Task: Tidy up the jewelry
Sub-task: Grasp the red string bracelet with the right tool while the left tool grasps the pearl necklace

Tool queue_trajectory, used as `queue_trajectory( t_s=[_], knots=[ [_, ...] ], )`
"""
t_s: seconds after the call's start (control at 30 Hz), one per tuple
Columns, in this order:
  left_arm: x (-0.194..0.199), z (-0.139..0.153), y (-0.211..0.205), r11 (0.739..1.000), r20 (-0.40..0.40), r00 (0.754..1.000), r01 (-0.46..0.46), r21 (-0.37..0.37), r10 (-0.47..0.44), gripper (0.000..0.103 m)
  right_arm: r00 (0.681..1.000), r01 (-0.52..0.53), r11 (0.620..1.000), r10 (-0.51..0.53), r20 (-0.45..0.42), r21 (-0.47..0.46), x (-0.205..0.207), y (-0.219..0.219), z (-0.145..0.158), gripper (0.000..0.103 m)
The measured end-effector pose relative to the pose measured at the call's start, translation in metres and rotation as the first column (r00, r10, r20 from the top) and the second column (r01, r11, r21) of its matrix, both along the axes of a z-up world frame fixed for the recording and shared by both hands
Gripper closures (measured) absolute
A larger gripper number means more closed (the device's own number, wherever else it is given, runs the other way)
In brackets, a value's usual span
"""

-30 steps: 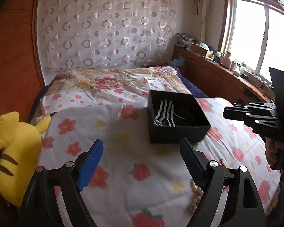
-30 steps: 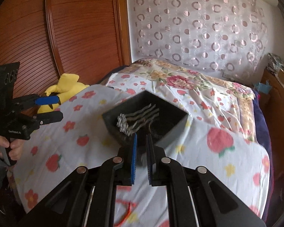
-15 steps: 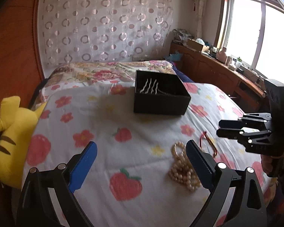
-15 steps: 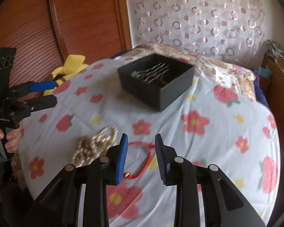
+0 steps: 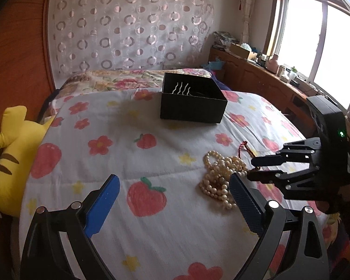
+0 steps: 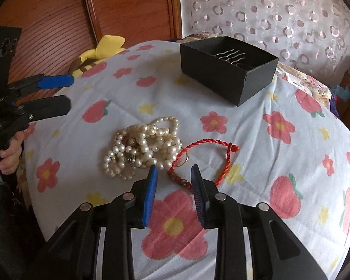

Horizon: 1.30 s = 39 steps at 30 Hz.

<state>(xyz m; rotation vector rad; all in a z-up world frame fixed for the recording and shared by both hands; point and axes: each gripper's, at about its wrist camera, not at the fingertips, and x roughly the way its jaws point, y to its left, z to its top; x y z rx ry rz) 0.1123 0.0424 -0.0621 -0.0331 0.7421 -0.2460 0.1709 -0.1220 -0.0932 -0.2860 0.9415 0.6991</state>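
Red twisted-cord bracelet (image 6: 204,156) lies on the flowered bed quilt (image 6: 291,163), well short of the black open cardboard box (image 6: 226,70) and touching the heap of cream pearl strands (image 6: 142,147). Our right tongs (image 6: 173,175), partly open and empty, have just been opening over its beaded end. Our left tongs (image 5: 172,191) stand wide, holding nothing. We judge that closing now could snag a pearl strand or pinch quilt fabric, dragging both along.

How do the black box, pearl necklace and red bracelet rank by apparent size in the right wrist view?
1. black box
2. pearl necklace
3. red bracelet
Necklace and bracelet look close in spread, and the box sits farther off, so its true lead may be bigger.
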Motion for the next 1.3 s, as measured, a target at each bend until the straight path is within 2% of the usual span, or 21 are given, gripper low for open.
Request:
queue_trajectory(
  t_s=[0.23,0.27,0.3,0.37,0.5,0.63,0.83,0.9,0.97,1.0,1.07,1.13,1.3],
  knots=[
    [-0.013,-0.002,-0.005,1.0,-0.004,1.0,0.006,-0.004,-0.006,0.012,0.998,-0.043,0.993,0.047,0.032,-0.11,-0.009,0.006,0.0,0.072],
    [-0.014,-0.002,-0.007,1.0,-0.006,1.0,0.007,-0.005,-0.007,0.012,0.998,-0.043,0.991,0.048,0.038,-0.123,-0.009,0.005,-0.001,0.076],
    [-0.015,-0.003,-0.007,1.0,-0.008,1.0,0.007,-0.006,-0.007,0.012,0.998,-0.044,0.989,0.05,0.038,-0.14,-0.01,0.006,-0.001,0.084],
    [-0.017,-0.003,-0.009,1.0,-0.01,1.0,0.013,-0.009,-0.013,0.012,0.998,-0.057,0.99,0.059,0.01,-0.128,-0.009,0.004,-0.001,0.095],
    [-0.021,-0.004,-0.016,1.0,-0.01,1.0,0.026,-0.004,-0.026,0.012,0.998,-0.057,0.987,0.062,0.026,-0.15,-0.013,0.004,0.0,0.095],
    [-0.02,-0.008,-0.021,0.999,-0.021,0.999,0.037,-0.011,-0.037,0.012,0.998,0.0,0.995,0.006,0.064,-0.101,-0.016,-0.011,0.007,0.095],
    [-0.02,-0.019,-0.038,0.997,-0.037,0.996,0.08,0.015,-0.079,0.012,0.987,0.112,0.993,-0.115,0.111,0.03,-0.038,-0.052,0.025,0.095],
    [-0.019,-0.021,-0.042,0.995,-0.035,0.994,0.1,0.01,-0.1,0.021,0.982,0.145,0.988,-0.151,0.112,0.061,-0.045,-0.064,0.027,0.095],
    [-0.015,-0.025,-0.046,0.992,-0.056,0.99,0.129,-0.006,-0.129,0.044,0.978,0.167,0.983,-0.175,0.112,0.075,-0.048,-0.07,0.025,0.095],
    [-0.012,-0.027,-0.05,0.99,-0.066,0.988,0.138,-0.006,-0.139,0.05,0.976,0.177,0.981,-0.185,0.113,0.078,-0.049,-0.074,0.024,0.095],
    [-0.007,-0.031,-0.056,0.989,-0.083,0.986,0.146,0.006,-0.145,0.071,0.975,0.191,0.978,-0.199,0.103,0.083,-0.05,-0.077,0.018,0.095],
    [-0.003,-0.033,-0.061,0.987,-0.096,0.983,0.158,0.01,-0.156,0.077,0.974,0.199,0.977,-0.206,0.098,0.081,-0.051,-0.076,0.012,0.095],
    [0.003,-0.041,-0.069,0.987,-0.121,0.982,0.152,0.046,-0.145,0.081,0.973,0.196,0.978,-0.204,0.107,0.077,-0.051,-0.07,0.007,0.095]
  ],
)
